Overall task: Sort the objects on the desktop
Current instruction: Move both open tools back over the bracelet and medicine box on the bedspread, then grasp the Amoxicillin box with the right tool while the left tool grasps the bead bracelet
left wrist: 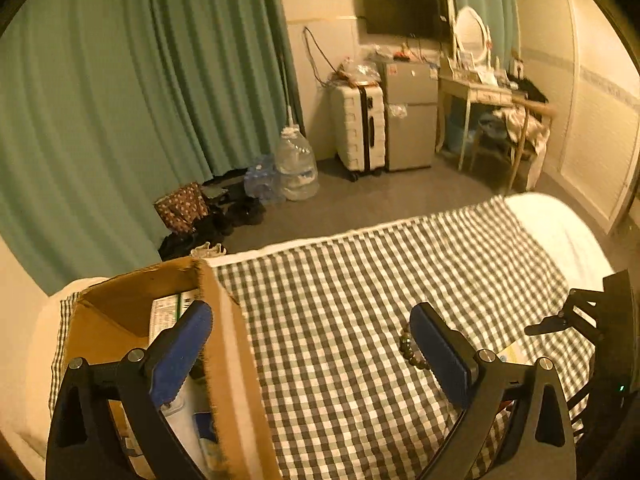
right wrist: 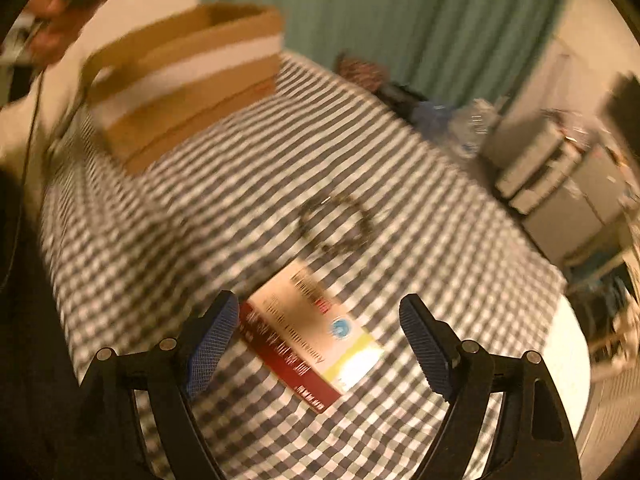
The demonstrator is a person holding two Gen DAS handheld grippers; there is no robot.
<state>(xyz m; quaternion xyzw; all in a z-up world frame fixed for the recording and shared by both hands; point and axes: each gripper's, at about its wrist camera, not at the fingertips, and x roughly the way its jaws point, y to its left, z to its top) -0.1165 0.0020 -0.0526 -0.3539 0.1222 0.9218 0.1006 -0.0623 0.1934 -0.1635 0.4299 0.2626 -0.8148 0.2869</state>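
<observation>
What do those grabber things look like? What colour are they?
Each hand-held gripper, left and right, has two black plastic arms that spread like a V, with triangle cut-outs and round silver bolts. The fingers carry flat blue pads; on the right one's fingers the pads look bumpy. A black cable hangs at the right view's left edge.

Dim amber room: green curtains (left wrist: 140,100), grey floor (left wrist: 380,196), wall-mounted television (left wrist: 404,10), small fridge (left wrist: 410,114), cluttered desk (left wrist: 476,92).
</observation>
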